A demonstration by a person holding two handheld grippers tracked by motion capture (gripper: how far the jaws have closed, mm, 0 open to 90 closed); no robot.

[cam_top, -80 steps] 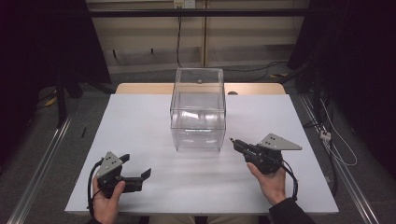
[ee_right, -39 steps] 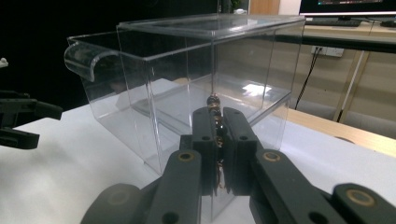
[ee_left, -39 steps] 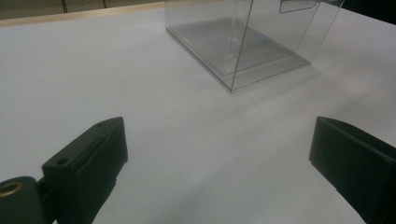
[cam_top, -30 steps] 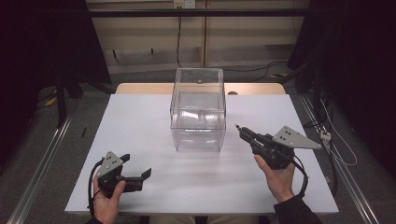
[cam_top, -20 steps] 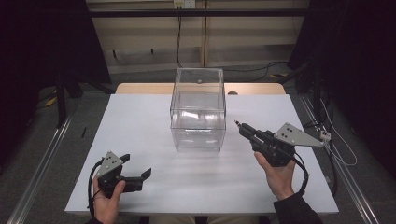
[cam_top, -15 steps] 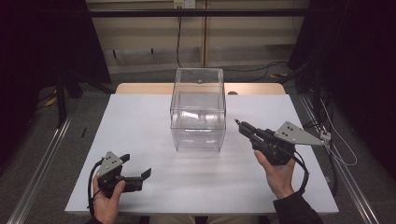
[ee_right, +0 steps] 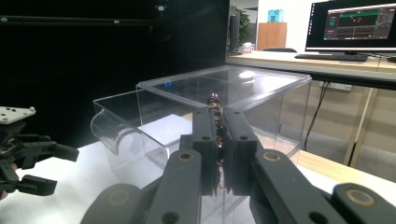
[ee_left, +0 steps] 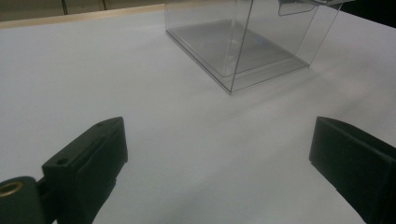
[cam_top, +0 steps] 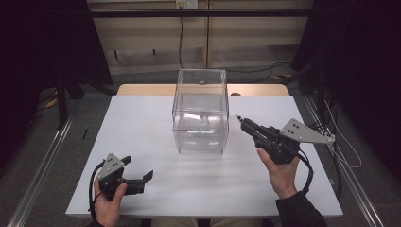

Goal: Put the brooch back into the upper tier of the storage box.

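The white counter (cam_top: 142, 123) is the biggest thing in front of you, and the clear box (cam_top: 201, 113) stands upright at its middle, so place everything from that box.

Your left gripper (cam_top: 138, 166) rests on the counter well apart from the box, off its near left corner. Its fingers (ee_left: 93, 154) are spread wide with nothing but bare counter between them.

Your right gripper (cam_top: 241, 120) is lifted just beside the box's right wall, tip aimed toward its upper edge. Its fingers (ee_right: 236, 140) are pressed together on a small beaded strand (ee_right: 215, 112). A few dark, glossy beads poke up above the tips. How much of the strand hangs below is hidden.

The box looks like thin, stiff plastic: light, slick and easy to shove. A nudge from your right gripper would probably slide it across the counter. If you need it held, take it by a wall edge or top rim, not by a flat face.

The strand is likely limp, very light and slippery bead to bead. It will dangle and swing rather than hold a shape. Grip across the beads as you do now, near one end, and keep the pinch firm, since round beads could squirt out sideways.
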